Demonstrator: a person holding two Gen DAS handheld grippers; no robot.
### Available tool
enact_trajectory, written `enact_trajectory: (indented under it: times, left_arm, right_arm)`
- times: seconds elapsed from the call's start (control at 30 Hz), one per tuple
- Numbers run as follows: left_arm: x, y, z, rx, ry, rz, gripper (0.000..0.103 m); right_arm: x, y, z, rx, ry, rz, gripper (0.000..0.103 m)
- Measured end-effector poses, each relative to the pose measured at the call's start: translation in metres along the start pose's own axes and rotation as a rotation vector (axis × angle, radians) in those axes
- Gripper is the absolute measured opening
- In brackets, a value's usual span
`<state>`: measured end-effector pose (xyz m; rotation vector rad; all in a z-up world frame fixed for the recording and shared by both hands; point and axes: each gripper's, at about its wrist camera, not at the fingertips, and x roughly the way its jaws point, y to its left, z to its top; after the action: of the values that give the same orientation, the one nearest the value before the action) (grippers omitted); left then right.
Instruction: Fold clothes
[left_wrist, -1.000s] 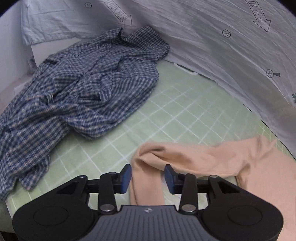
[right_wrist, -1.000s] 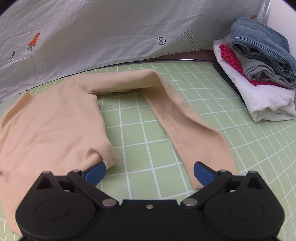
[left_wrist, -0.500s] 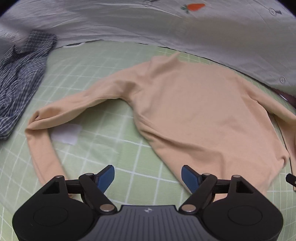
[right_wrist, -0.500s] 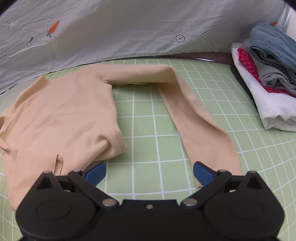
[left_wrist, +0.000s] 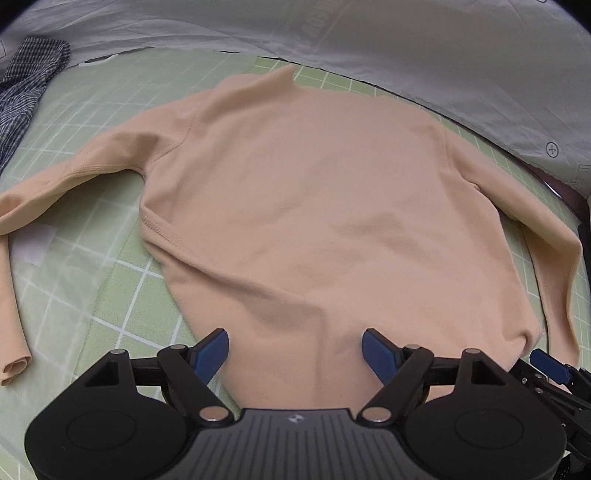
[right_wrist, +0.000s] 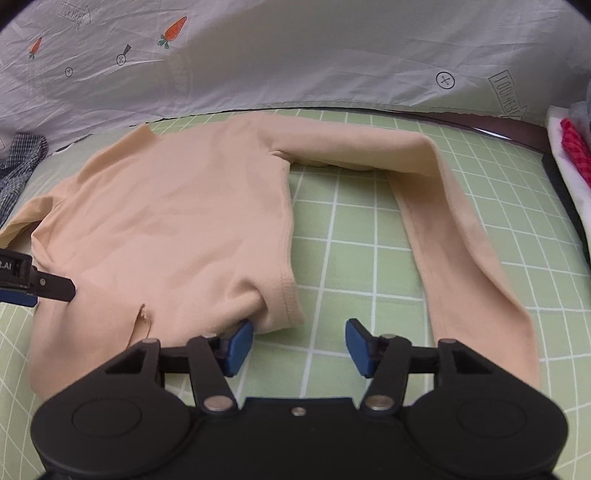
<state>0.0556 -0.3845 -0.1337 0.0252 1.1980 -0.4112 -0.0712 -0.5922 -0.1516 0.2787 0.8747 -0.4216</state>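
A peach long-sleeved top (left_wrist: 314, 206) lies flat on the green gridded tabletop (right_wrist: 354, 236), its long axis running from the hem at 6 o'clock to the neck at 12 o'clock in the left wrist view. One sleeve (right_wrist: 454, 236) stretches out toward 3 o'clock, then bends down to 5 o'clock. A checked shirt (left_wrist: 26, 88) is bunched at 10 o'clock, a white patch (left_wrist: 35, 245) sits under the other sleeve, and a folded stack (right_wrist: 570, 155) stands at the right edge; a pale printed sheet (right_wrist: 295, 55) hangs behind. The left gripper (left_wrist: 295, 350) is spread wide over the hem, pressing nothing. The right gripper (right_wrist: 299, 347) is closing at the hem's corner, the cloth just touching its left pad, not yet pinched.
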Motion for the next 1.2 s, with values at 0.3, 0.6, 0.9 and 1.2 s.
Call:
enact_trajectory:
  times: [0.3, 0.6, 0.9, 1.2]
  left_arm:
    - [0.015, 0.010, 0.023, -0.247, 0.054, -0.036, 0.080]
    - [0.016, 0.011, 0.028, -0.204, 0.044, 0.076, 0.008]
    - [-0.017, 0.065, 0.012, -0.365, 0.003, -0.105, 0.002]
    - [-0.099, 0.142, 0.002, -0.494, -0.134, -0.317, 0.002]
  right_arm:
    - [0.009, -0.010, -0.002, 0.144, -0.030, 0.052, 0.052]
    - [0.004, -0.005, -0.002, 0.196, -0.066, 0.081, 0.018]
    - [-0.036, -0.006, -0.001, 0.174, -0.137, 0.077, 0.009]
    - [-0.146, -0.003, 0.009, 0.216, -0.283, 0.124, 0.000]
